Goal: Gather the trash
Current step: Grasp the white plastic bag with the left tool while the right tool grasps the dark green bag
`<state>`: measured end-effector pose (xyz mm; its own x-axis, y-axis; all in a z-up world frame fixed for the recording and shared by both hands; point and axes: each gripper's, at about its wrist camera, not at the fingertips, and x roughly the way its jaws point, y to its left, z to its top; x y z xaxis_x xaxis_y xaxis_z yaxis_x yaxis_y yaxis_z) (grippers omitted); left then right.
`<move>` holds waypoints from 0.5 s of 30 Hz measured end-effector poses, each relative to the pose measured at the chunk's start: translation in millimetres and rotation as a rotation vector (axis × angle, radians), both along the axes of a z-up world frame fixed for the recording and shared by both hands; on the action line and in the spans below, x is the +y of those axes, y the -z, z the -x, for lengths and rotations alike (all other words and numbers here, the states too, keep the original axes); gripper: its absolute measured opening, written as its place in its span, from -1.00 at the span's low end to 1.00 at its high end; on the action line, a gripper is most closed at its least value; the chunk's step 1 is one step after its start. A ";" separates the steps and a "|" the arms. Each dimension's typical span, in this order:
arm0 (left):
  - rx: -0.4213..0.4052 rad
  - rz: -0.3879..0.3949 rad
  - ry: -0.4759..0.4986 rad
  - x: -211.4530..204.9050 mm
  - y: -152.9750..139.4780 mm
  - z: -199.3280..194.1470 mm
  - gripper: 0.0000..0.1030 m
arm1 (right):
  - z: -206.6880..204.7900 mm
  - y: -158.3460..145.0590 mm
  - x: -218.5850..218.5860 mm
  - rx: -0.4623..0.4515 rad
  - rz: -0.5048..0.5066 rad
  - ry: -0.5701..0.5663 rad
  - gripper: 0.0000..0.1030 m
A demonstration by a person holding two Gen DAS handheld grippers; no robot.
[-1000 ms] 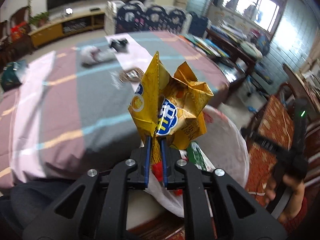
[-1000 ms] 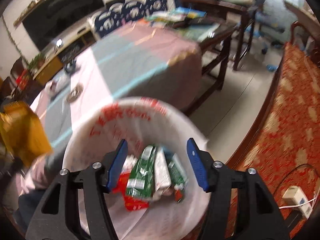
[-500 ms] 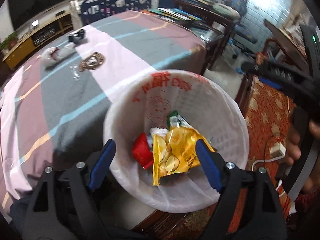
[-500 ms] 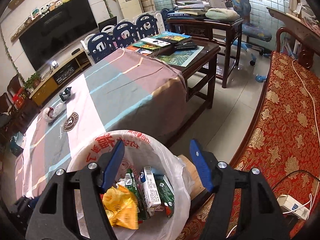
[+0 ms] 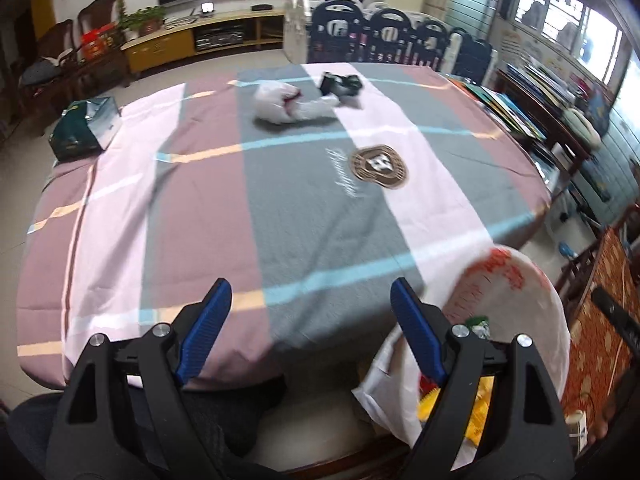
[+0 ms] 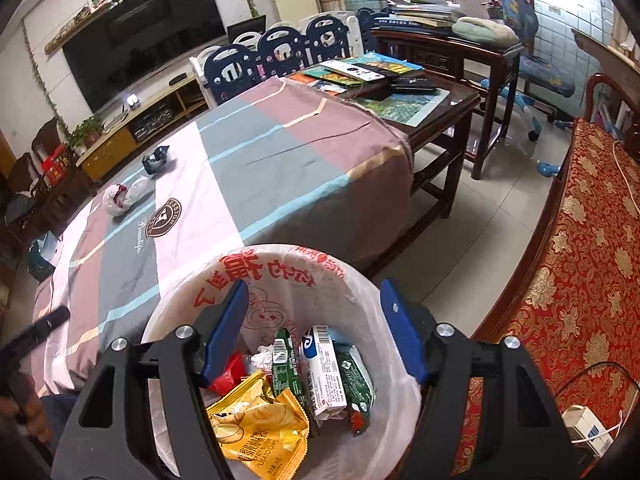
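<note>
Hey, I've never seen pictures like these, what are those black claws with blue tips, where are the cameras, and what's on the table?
There is no robot here. A person holds a hand-operated gripper in each hand, and a wide-angle camera on each one looks forward along its two blue-tipped fingers.

One picture is from the left gripper, which is open, holds nothing and points across the table. On the striped cloth lie a crumpled white bag, a small dark wrapper and a green packet at the far left corner.

The other picture is from the right gripper, also open and holding nothing, above the lined trash bin. Inside the bin are a yellow chip bag and several cartons.
</note>
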<state>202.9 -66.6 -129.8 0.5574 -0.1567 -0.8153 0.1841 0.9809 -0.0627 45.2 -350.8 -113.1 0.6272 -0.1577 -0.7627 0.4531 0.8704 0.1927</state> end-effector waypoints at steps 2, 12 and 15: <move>-0.011 -0.017 -0.030 6.8 -3.3 -15.8 0.59 | -8.0 4.1 3.3 0.012 -0.004 -0.013 0.31; -0.019 -0.069 -0.043 3.1 -14.8 -85.6 0.70 | -70.3 -2.6 8.8 0.021 -0.036 -0.072 0.31; 0.002 -0.058 -0.039 -4.6 -12.8 -118.5 0.72 | -103.1 -12.6 12.6 0.009 -0.034 -0.109 0.33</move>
<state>321.4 -71.2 -116.9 0.5609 -0.0872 -0.8233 0.1456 0.9893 -0.0056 148.3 -338.2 -100.5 0.6327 -0.0625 -0.7719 0.3577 0.9076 0.2198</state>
